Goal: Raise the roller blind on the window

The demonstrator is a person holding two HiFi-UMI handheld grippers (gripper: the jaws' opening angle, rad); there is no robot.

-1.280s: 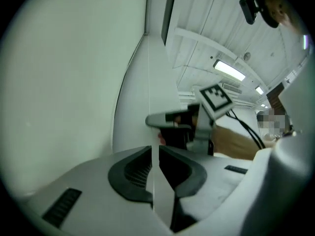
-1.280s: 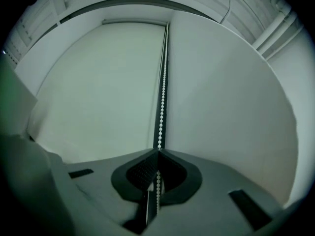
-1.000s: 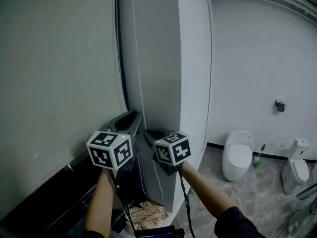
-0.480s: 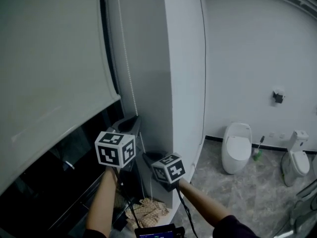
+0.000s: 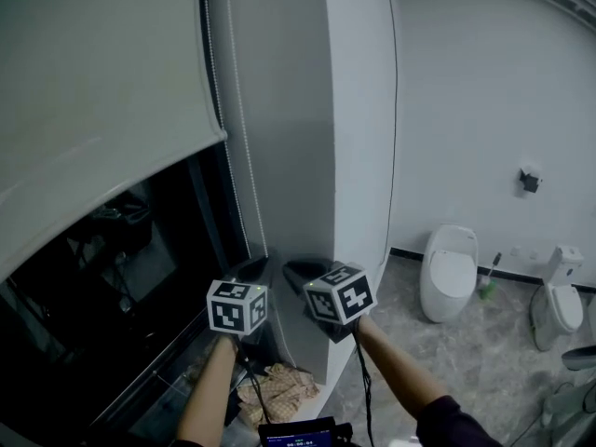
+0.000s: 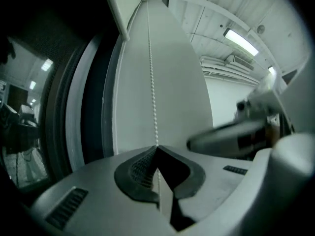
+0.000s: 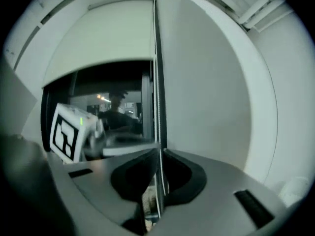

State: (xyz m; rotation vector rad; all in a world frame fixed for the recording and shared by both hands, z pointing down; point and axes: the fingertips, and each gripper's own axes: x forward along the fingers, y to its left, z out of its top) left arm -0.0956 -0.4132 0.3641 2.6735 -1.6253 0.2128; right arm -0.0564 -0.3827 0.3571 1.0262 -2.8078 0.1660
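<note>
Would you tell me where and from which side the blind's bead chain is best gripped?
Grip one strand of the bead chain low, coming from the room side with jaws level. It hangs straight beside the window, so closing across it should catch on the beads.

No legible text, labels, numbers anywhere.

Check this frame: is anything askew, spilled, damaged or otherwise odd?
A crumpled cloth lies on the floor beside the pillar, below the window. The slanted hem of the roller blind may be camera tilt only.
</note>
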